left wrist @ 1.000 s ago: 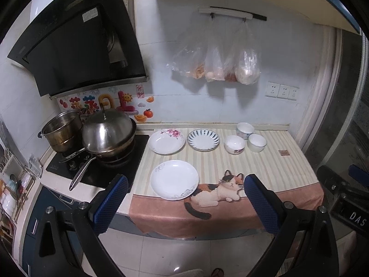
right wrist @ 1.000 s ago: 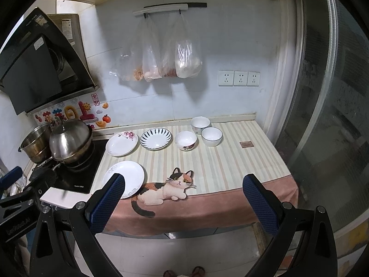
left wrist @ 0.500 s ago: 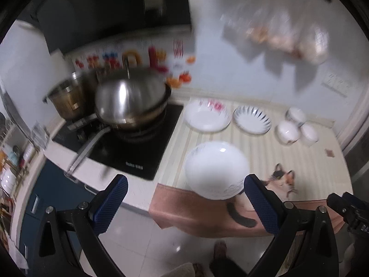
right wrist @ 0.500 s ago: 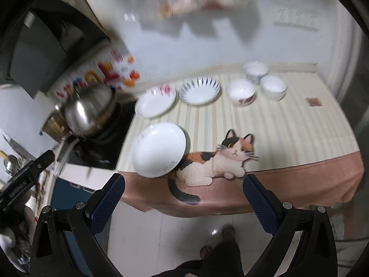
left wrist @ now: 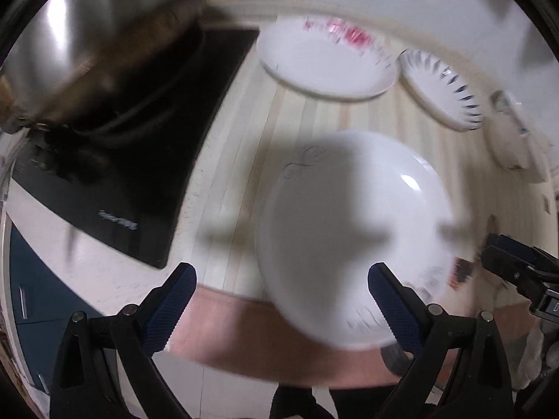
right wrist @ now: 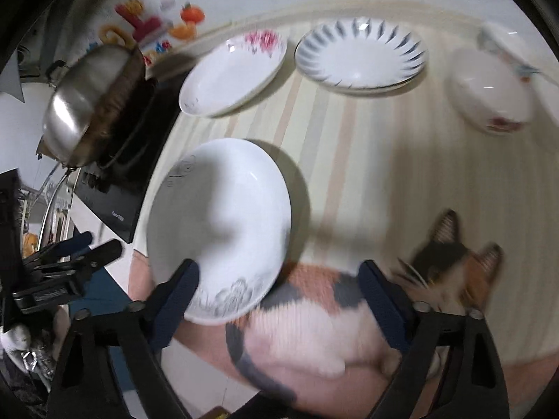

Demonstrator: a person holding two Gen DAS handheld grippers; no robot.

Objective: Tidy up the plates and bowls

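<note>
A white plate (left wrist: pixel 349 216) (right wrist: pixel 223 223) with a grey rim pattern lies near the counter's front edge. My left gripper (left wrist: pixel 281 274) points down over its near-left rim. Its jaws are closing, and the pads do not touch the plate. My right gripper (right wrist: pixel 278 269) hangs over the plate's near-right rim, jaws closing too, nothing pressed between them. Further back lie a pink-flowered plate (left wrist: pixel 325 63) (right wrist: pixel 230 73) and a blue-rayed plate (left wrist: pixel 440 90) (right wrist: pixel 360 56). A white bowl (left wrist: pixel 517 143) (right wrist: pixel 489 94) stands to their right, with a second bowl (right wrist: pixel 503 38) blurred behind it.
A lidded steel wok (left wrist: pixel 87 42) (right wrist: pixel 84 111) sits on a black hob (left wrist: pixel 139 174) to the left of the plates. A striped cloth with a cat print (right wrist: pixel 349 314) covers the counter and hangs over its front edge. Floor shows below.
Both grippers have dropped toward the counter and tipped downward, so the white plate now fills both views. Both pairs of jaws stand slightly narrower. The dishes have not moved.
</note>
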